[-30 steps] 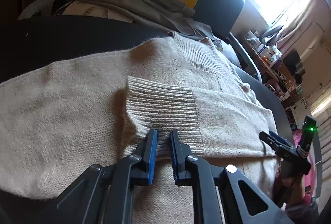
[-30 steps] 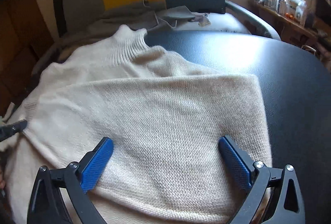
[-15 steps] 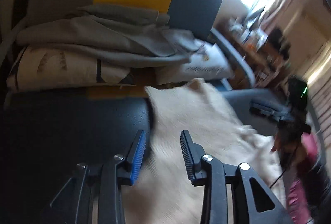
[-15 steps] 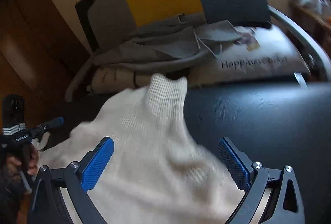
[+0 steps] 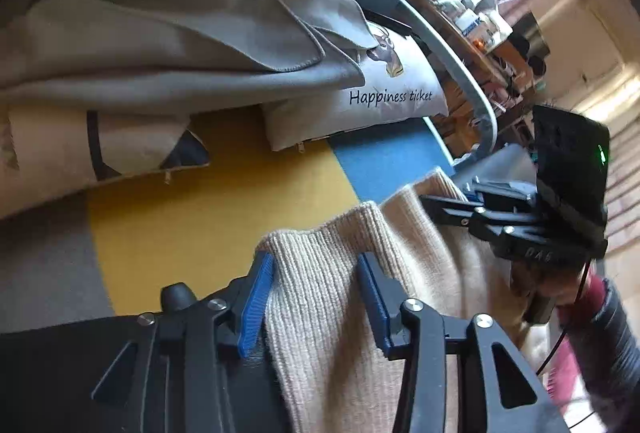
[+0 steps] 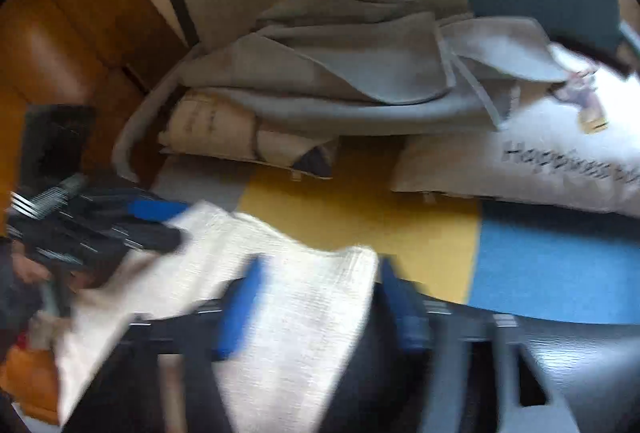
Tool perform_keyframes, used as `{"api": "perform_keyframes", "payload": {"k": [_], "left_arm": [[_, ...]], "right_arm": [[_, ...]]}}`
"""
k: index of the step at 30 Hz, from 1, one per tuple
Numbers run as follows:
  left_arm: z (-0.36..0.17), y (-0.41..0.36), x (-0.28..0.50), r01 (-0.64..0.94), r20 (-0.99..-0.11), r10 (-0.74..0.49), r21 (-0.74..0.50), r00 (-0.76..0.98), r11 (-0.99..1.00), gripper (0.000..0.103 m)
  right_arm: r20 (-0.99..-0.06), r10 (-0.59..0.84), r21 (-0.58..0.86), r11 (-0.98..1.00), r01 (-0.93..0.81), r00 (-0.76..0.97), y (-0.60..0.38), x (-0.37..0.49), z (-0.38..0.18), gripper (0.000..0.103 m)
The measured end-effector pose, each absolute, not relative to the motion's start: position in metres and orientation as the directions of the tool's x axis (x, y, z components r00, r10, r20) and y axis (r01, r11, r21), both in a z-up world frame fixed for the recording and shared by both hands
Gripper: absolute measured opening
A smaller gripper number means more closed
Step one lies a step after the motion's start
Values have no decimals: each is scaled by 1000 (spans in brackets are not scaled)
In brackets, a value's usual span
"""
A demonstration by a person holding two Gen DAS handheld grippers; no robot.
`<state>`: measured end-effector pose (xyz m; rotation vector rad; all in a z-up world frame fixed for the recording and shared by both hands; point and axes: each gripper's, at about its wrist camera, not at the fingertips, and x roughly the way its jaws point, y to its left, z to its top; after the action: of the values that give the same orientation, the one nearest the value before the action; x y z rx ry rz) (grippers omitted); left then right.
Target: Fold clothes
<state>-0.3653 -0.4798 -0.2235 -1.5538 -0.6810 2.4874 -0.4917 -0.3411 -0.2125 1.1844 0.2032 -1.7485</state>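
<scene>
Starting nearest the left wrist camera, the left gripper (image 5: 316, 297) has its two blue pads (image 5: 256, 307) spread apart, one on each side of the ribbed edge of the cream sweater (image 5: 332, 317); whether either pad touches the knit cannot be told. The sweater stands up between the fingers, and its far edge rises above the dark table (image 5: 72, 377) at the bottom left. To the right in the same view, the right gripper (image 5: 480, 201) reaches its black fingers onto the far right part of the same sweater, held by a hand (image 5: 556, 289) in a dark red sleeve (image 5: 600, 305). The right wrist view is heavily blurred: the right gripper's own blue pads (image 6: 240, 309) sit apart with a fold of the sweater (image 6: 304, 313) between them, and a firm grip cannot be confirmed. In that view the left gripper (image 6: 156, 225) appears at the left, at the sweater's left edge. Beyond the garment lies a seat surface in grey, yellow (image 5: 208, 209) and blue bands. Farther still, a folded grey garment (image 5: 168, 41) rests on two cushions, the right cushion (image 5: 392, 89) printed "Happiness ticket". A cluttered shelf (image 5: 480, 33) stands at the far right.
</scene>
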Motion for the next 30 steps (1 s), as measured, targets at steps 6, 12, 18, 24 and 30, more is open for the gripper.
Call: {"api": "perform_keyframes", "payload": {"k": [6,12,18,24,30], "left_arm": [[-183,-477,-319,112,-752,321,-461,-575,-880,8],[-119,-439,-223,4,-612,319,-465,-723,-885,8],[-98,-377,-131,-45,-580,317,-433,-751,-900,8],[-151,-333,-84,50,-708,272,-399,-652,-916,14],[-173,-334,-38,157,-706,282,-488,-650,-859,21]], "right_arm": [[-775,-630,354,-494,794,-46,-342,-469,-186,12],[-734,-669,317,-487,814,-115,-307,-413,-130,12],[-683,-710,292,-481,827,-172,-250,-317,-78,12],[-727,-675,335,-505,796,-123,-197,-244,-115,17],[-731,-677,419,-542,729,-83,-146,-210,-151,49]]}}
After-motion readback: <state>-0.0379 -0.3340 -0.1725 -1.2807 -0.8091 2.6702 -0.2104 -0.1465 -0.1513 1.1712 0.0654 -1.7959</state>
